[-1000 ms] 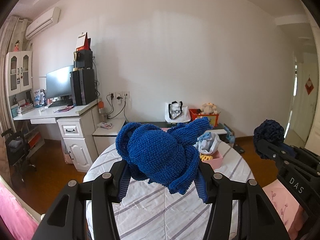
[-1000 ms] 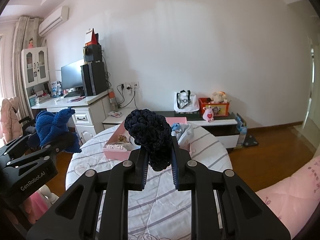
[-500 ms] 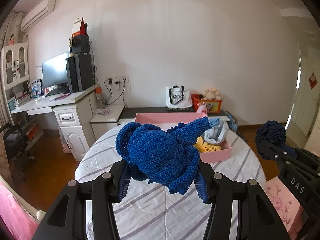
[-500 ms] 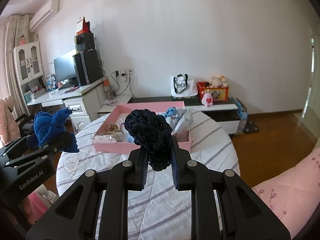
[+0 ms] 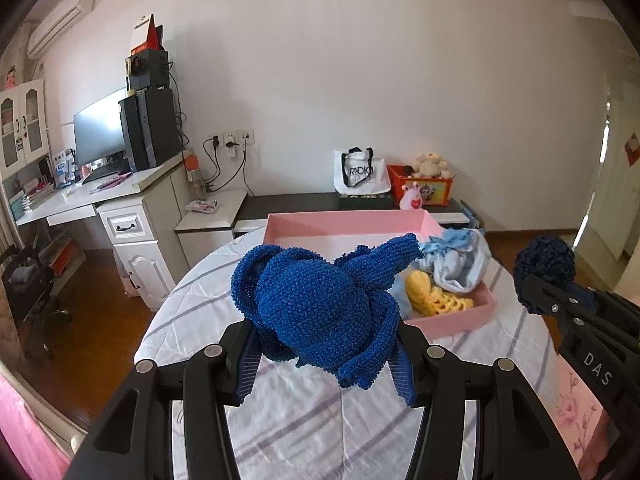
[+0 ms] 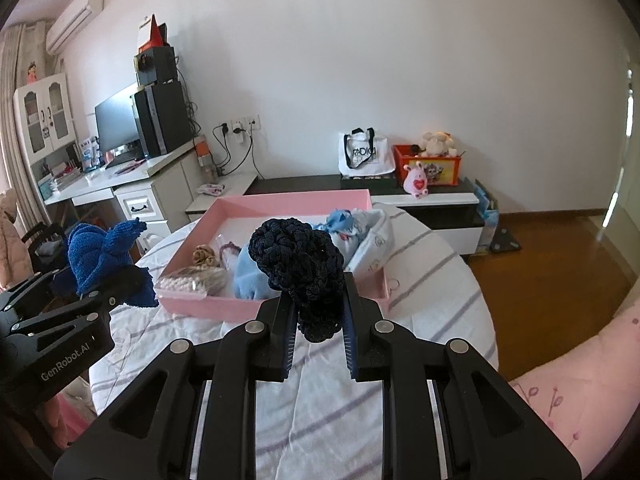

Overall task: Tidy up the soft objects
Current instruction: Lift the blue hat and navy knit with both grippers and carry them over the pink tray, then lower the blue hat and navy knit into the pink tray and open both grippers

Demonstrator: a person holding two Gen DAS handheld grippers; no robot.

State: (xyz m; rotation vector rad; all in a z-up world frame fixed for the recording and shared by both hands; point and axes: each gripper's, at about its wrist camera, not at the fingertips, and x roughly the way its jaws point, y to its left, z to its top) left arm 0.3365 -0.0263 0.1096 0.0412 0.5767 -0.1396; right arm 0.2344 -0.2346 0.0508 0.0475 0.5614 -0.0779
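We carry: left tool (image 5: 324, 354) clamps the blue knit (image 5: 316, 308), right tool (image 6: 318, 320) the navy knit (image 6: 300, 264); next, lower both into the pink tray (image 6: 280, 202) ahead.

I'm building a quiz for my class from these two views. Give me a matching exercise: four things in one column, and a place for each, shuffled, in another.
1. blue knit
2. navy knit
3. yellow knit
4. pink tray

a. on the striped table
b. in the left hand-held gripper
c. inside the tray
d. in the right hand-held gripper

Pairs: 1-b, 2-d, 3-c, 4-a
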